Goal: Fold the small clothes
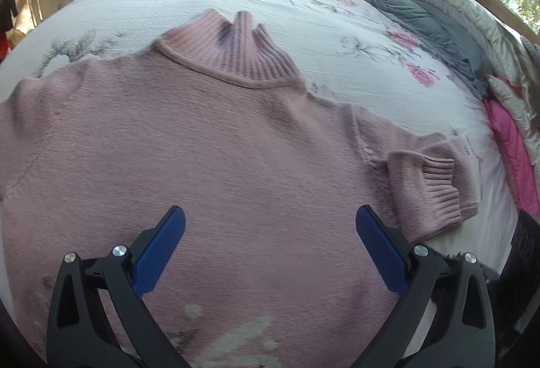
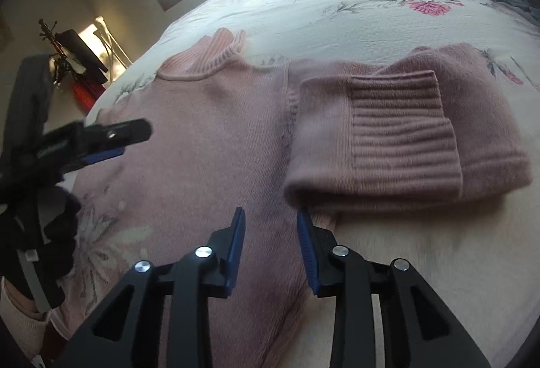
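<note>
Sweater [image 1: 209,145]: pink knitted cloth, matt and fuzzy, ribbed at collar and cuff [image 2: 401,128]. Bedspread [image 1: 303,17]: white floral-printed cloth with a crinkled texture. Left gripper [image 1: 270,246] and right gripper [image 2: 271,233]: matt black plastic, blue ridged pads, shiny metal rivets

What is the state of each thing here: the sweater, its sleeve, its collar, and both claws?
Pink sweater: spread flat on the bed, not yet folded.
Sleeve: doubled back on itself, cuff on top.
Collar: ribbed, standing up, creased.
Left claw: open wide, empty, over the sweater.
Right claw: open, empty, near the sleeve.
</note>
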The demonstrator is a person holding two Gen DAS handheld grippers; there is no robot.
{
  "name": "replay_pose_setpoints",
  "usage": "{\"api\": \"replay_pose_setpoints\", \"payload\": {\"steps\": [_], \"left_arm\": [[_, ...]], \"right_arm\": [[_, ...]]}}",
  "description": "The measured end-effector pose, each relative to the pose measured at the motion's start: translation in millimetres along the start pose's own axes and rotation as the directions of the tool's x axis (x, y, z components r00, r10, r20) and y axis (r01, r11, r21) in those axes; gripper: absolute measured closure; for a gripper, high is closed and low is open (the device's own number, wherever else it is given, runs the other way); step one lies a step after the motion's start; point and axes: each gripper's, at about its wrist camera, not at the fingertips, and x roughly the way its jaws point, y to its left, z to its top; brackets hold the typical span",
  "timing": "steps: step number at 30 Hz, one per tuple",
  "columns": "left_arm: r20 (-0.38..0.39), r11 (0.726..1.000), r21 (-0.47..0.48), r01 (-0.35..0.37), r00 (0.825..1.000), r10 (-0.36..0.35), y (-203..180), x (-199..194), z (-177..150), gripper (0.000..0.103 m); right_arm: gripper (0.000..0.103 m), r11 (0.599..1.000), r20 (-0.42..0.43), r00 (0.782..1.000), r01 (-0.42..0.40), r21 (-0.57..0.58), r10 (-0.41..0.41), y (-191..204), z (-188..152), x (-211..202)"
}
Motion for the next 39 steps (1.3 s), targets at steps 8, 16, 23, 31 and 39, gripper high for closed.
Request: {"api": "replay_pose_setpoints", "payload": {"steps": [8, 16, 23, 31, 39], "left_arm": [[-0.165, 0.976, 0.015, 0.219, 0.963, -0.213, -79.4, 51.8, -9.3, 0.004], [-0.273, 0.965, -0.032, 0.260, 0.926, -0.259, -120.1, 96.1, -17.7, 0.071], [-0.120, 0.950, -0.037, 0.311, 0.942, -0.314, -97.6, 42.3, -8.3, 0.094], [0.062, 0.976, -0.072, 0.206, 0.977, -0.202, 6.2, -28.2, 8.1, 0.094], [0.064, 0.978, -0.151, 0.142, 0.989, -0.133, 91.0, -35.9, 23.1, 0.094]], "right_arm": [[0.070, 0.981, 0.055, 0.987, 0.140, 0.135, -0.148, -38.5, -61.4, -58.5], [0.070, 0.971, 0.059, 0.985, 0.150, 0.186, -0.164, -44.4, -88.8, -68.5], [0.070, 0.968, 0.063, 0.978, 0.185, 0.170, -0.198, -36.5, -88.1, -71.7], [0.070, 0.980, 0.113, 0.980, 0.150, 0.130, -0.165, -15.1, -47.4, -70.8], [0.070, 0.988, 0.099, 0.991, 0.075, 0.134, -0.089, 3.1, 42.3, -17.9]]}}
